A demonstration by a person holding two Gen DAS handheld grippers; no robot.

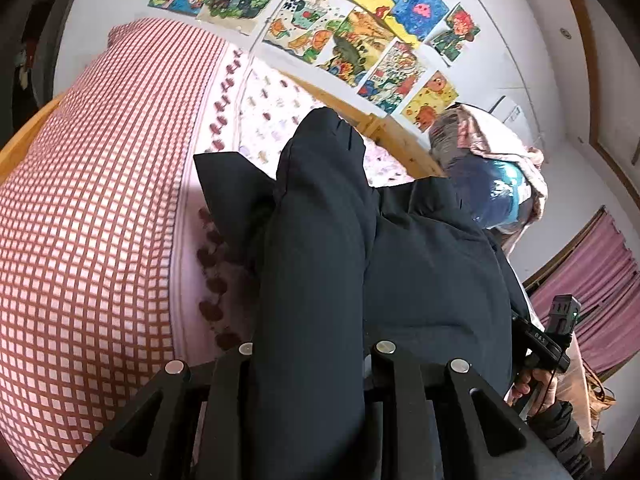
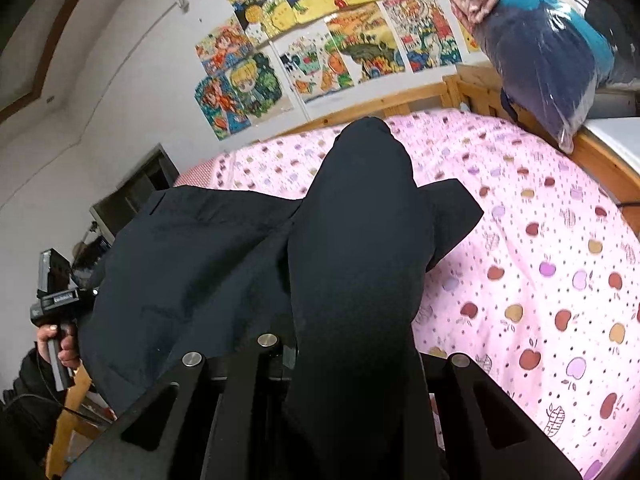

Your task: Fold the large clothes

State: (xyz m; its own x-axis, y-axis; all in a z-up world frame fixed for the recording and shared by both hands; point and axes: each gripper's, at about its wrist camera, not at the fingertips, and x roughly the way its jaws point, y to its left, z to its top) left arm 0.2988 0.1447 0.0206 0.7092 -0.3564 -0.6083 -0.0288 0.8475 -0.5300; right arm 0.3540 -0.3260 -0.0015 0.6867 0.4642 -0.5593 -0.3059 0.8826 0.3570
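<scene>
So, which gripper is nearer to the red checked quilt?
Left. The red checked quilt lies just beside the left gripper; the right gripper sits across the dark garment, far from it.

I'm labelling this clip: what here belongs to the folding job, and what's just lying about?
Job:
dark garment
left tongs, shut on it
right tongs, shut on it
bed

Lying about:
checked pillow
drawings
bagged clothes
curtain

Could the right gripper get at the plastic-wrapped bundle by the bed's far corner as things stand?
Probably not: the right gripper is shut on the dark garment, and the bundle sits beyond the bed frame.
</scene>
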